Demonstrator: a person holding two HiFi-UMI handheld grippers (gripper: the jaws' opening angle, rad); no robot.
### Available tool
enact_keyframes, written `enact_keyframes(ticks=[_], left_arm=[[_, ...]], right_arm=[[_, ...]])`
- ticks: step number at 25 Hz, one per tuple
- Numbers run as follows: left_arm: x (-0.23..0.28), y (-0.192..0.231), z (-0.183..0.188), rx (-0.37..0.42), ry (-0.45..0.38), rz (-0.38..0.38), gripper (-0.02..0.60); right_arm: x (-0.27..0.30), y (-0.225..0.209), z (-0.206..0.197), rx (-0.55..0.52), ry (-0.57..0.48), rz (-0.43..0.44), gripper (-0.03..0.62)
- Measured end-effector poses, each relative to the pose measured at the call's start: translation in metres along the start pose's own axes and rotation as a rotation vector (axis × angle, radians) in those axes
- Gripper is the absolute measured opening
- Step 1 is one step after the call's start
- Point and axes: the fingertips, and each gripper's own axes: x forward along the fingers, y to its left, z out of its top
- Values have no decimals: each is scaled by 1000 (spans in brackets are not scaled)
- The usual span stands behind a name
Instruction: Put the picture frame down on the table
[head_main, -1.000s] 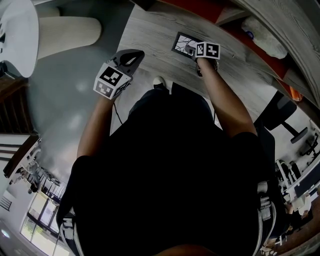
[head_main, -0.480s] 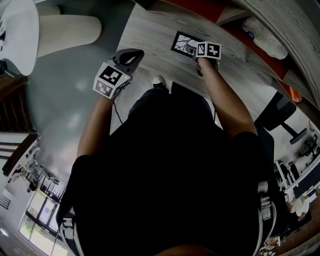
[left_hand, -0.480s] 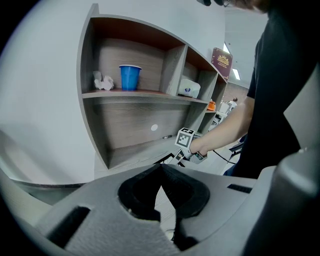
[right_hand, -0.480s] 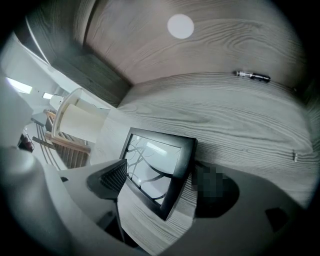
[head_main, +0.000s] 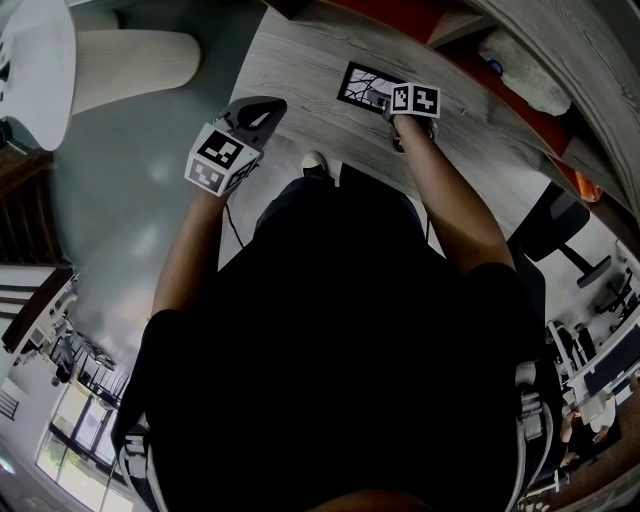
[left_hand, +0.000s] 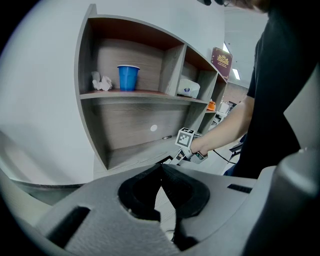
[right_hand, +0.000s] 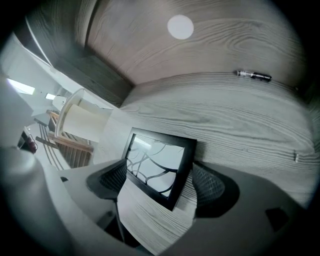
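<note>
The black picture frame (head_main: 362, 85) with a branch-pattern print lies low on the grey wood table (head_main: 300, 60). In the right gripper view the picture frame (right_hand: 160, 167) sits between the two pads, its left corner and right edge touching them. My right gripper (head_main: 392, 103) is shut on it, mostly hidden under its marker cube. My left gripper (head_main: 265, 108) hangs off the table's left edge over the floor, and the left gripper (left_hand: 161, 170) has its jaws closed together on nothing. The right gripper's cube (left_hand: 186, 140) shows in the left gripper view.
A pen (right_hand: 254, 75) lies on the table (right_hand: 240, 125) past the frame. A curved shelf unit holds a blue cup (left_hand: 128, 77). A white chair (head_main: 30, 60) and a pale round stool (head_main: 135, 65) stand on the left. An office chair (head_main: 560, 225) is at the right.
In the head view the frame has shifted slightly up and left on the table and shows more of its face. Both grippers have hardly moved.
</note>
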Motion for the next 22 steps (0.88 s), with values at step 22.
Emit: enact_keyframes(ticks=[22], left_arm=[[3,-4,16,9,-36,34,17]], right_arm=[[-43,44,17,-95,-53,115,390]])
